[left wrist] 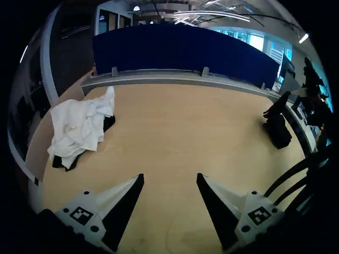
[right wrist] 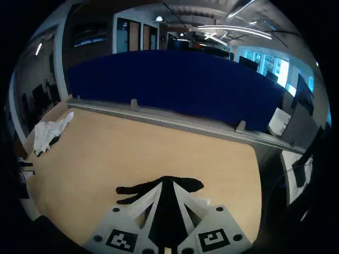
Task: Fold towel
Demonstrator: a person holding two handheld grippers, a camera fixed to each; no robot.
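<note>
A crumpled white towel (left wrist: 80,125) lies at the table's left side on top of a black cloth (left wrist: 109,122); in the right gripper view that white towel (right wrist: 48,131) sits far off to the left. My left gripper (left wrist: 170,175) hovers open above bare wood, right of the white pile and well short of it. My right gripper (right wrist: 167,183) is shut on a black towel (right wrist: 186,184), which spreads out flat to both sides of the fingertips on the table. A dark bunched shape (left wrist: 277,127) rests near the table's right edge.
The light wooden table (left wrist: 182,122) is bounded at the back by a grey rail and a blue divider panel (left wrist: 182,53). A black chair back (left wrist: 296,178) curves in at the right. Office desks and monitors stand beyond the right edge.
</note>
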